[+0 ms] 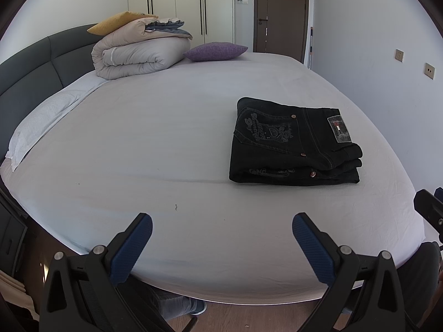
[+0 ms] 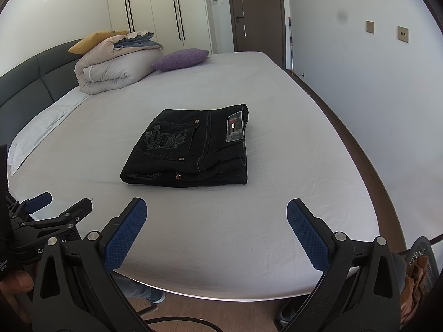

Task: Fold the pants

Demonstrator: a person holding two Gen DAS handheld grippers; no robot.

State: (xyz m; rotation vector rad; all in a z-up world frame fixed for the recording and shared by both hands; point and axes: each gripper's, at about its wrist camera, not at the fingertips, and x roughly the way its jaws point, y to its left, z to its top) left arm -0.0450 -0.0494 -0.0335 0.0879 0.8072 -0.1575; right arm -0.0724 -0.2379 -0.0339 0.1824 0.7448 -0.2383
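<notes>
Pants [image 2: 191, 149] are shown already folded into a compact black stack lying flat on the bed [image 2: 249, 235], beyond both tools. The right gripper [image 2: 217, 228] is held over the near edge of the mattress with its blue-padded fingers [image 2: 127, 235] spread wide and nothing between them; the stack lies ahead of it, well apart. The left gripper [image 1: 221, 244] is likewise spread and empty, held beside its partner, with the pants [image 1: 295, 144] ahead and to its right. No cloth is touched by either tool. Farther off, a rolled duvet [image 2: 116, 72] and a purple cushion [image 2: 180, 58] are seen near the headboard. The folding step is judged complete, the layers lying square with the waistband patch uppermost. Little appears to be called for next beyond withdrawal; if any trimming is wanted, a light pinch at the slightly uneven near-right corner would be needed.
</notes>
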